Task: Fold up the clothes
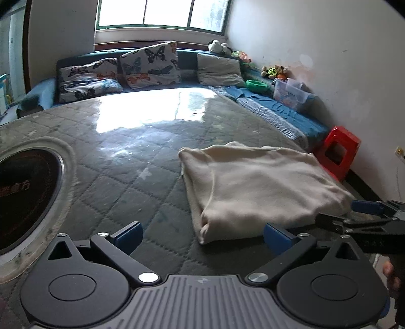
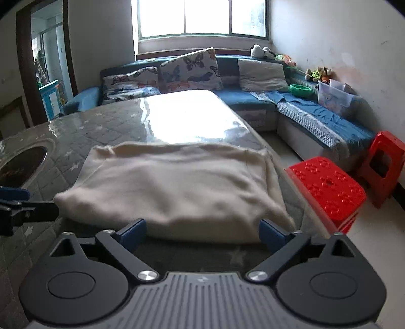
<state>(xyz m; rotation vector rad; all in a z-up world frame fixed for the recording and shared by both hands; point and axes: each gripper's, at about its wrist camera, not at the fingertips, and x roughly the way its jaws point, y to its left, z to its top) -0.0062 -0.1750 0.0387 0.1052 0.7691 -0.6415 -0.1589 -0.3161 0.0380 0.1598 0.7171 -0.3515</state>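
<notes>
The cream cloth (image 2: 174, 187) lies folded into a thick, soft square on the grey quilted table (image 1: 121, 162), close to the table's near edge and near its right edge. Its front fold faces the two tools, and its far corners stick up a little. The right gripper (image 2: 202, 234) sits just in front of the cloth with its two blue fingers spread wide apart. It has hold of nothing, though the near fold lies between and just past its tips. The left gripper (image 1: 202, 235) is wide open too, and empty. One blue finger is by the cloth's near left corner and the other is over bare table. From the left camera you can see the right gripper's tip (image 1: 367, 207) poking in by the cloth's near right corner, and a bit of a hand (image 1: 391, 278) low at the side. To the left of the cloth there is a lot of bare table, all the way to a round dark plate (image 1: 25, 197) set into the top. Behind the cloth the table is bare as well and shines under the window (image 2: 202, 17). Just off the right edge stands a red stool (image 2: 326, 192), very near the cloth's side, with another red stool (image 2: 382, 167) by the wall. A blue sofa (image 2: 316, 121) with butterfly pillows (image 2: 189, 70) runs along the back and the right wall, with a strip of floor between it and the table.
</notes>
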